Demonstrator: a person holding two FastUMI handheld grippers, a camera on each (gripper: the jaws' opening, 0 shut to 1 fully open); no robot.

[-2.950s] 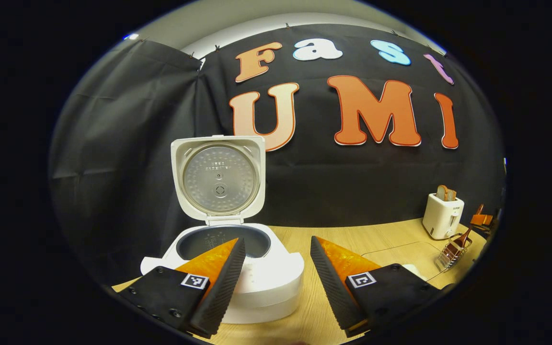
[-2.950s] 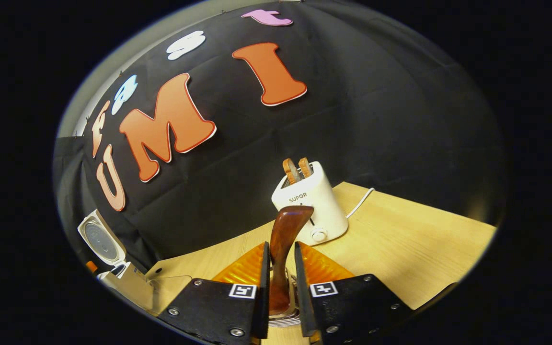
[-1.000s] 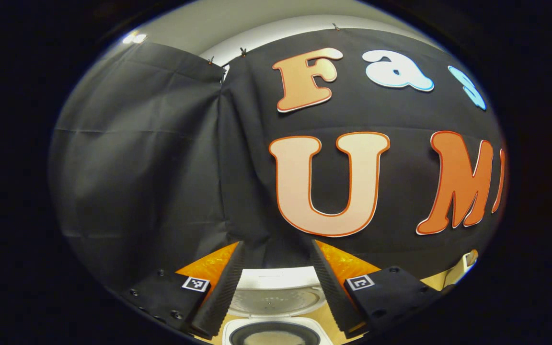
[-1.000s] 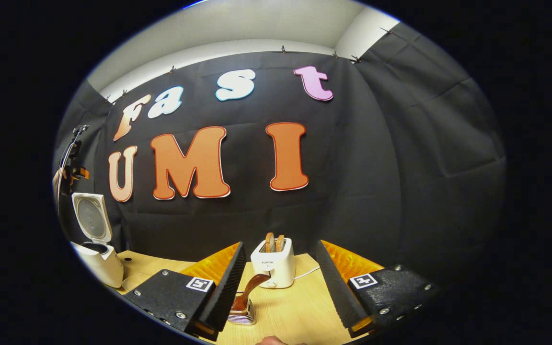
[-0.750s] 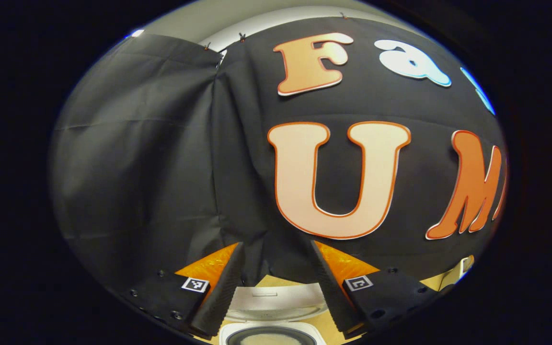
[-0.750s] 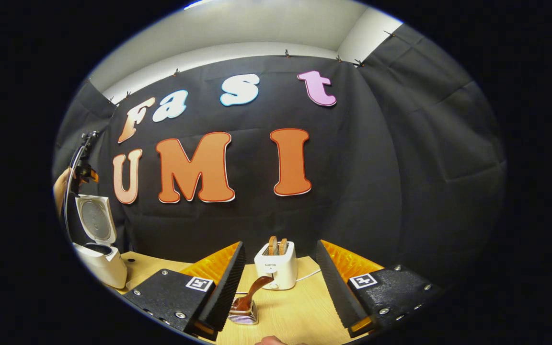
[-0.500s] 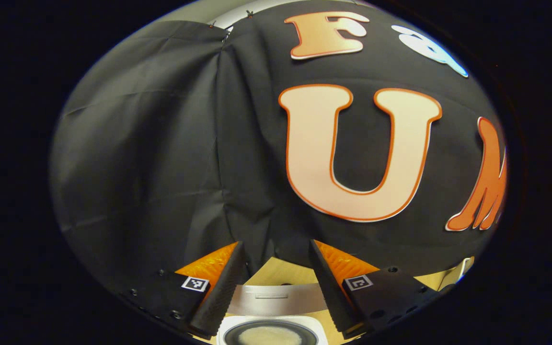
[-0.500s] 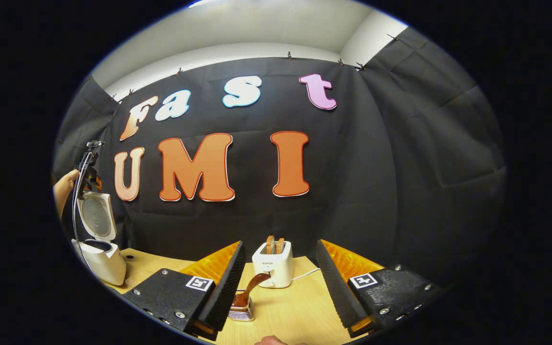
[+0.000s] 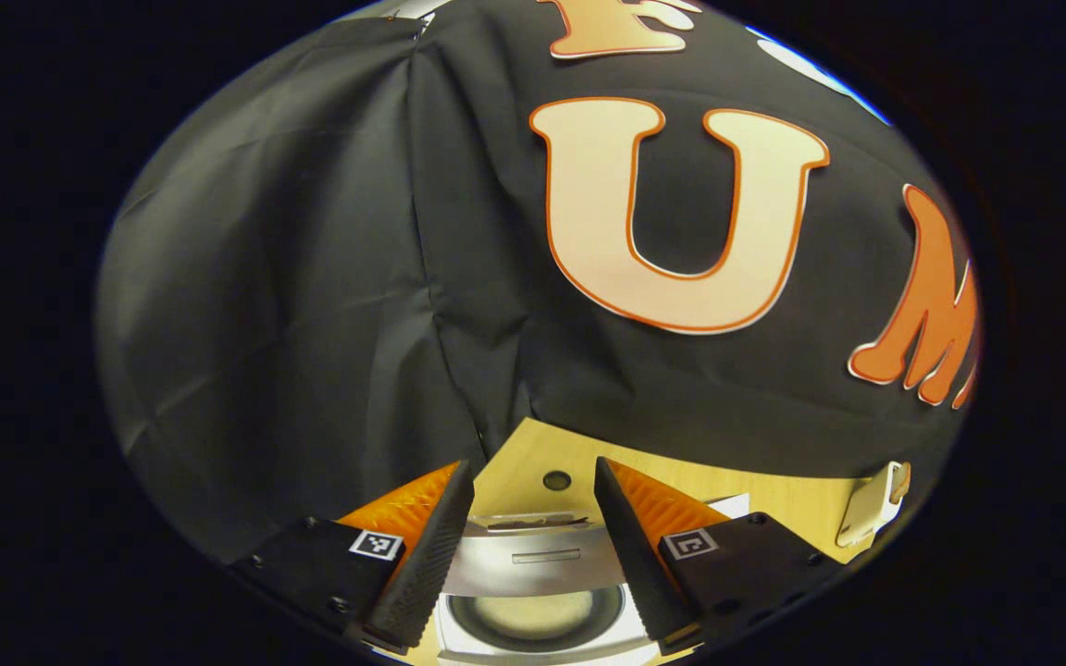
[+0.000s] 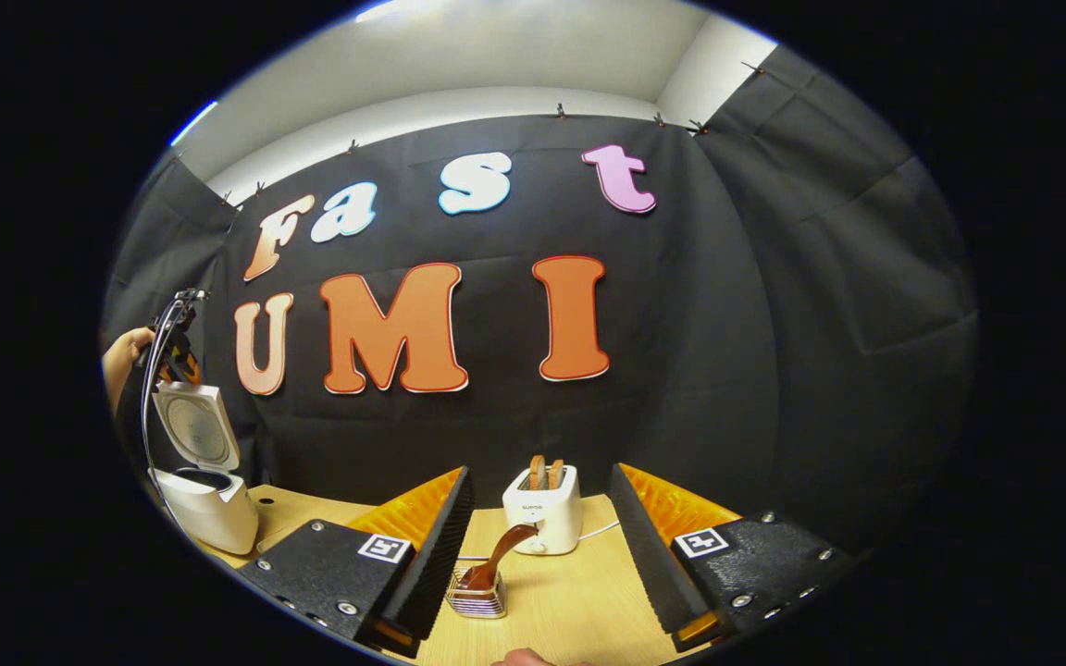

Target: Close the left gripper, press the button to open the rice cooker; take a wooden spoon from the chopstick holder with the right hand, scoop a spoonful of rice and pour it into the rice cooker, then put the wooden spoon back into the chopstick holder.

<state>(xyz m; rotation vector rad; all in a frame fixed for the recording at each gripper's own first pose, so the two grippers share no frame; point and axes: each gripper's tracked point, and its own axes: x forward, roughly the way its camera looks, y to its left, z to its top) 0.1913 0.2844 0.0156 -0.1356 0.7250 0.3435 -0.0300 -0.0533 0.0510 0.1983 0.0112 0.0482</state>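
On the wooden table (image 10: 579, 592) the spoon (image 10: 496, 561) sits in its holder (image 10: 477, 604), both grippers (image 10: 538, 546) (image 9: 533, 536) spread wide and empty above the open rice cooker (image 9: 533, 610), whose lid (image 10: 195, 425) might get bumped.

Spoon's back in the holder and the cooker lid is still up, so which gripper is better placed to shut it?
Left, probably. The left gripper hovers open right above the raised lid; the right gripper is far off, by the chopstick holder.
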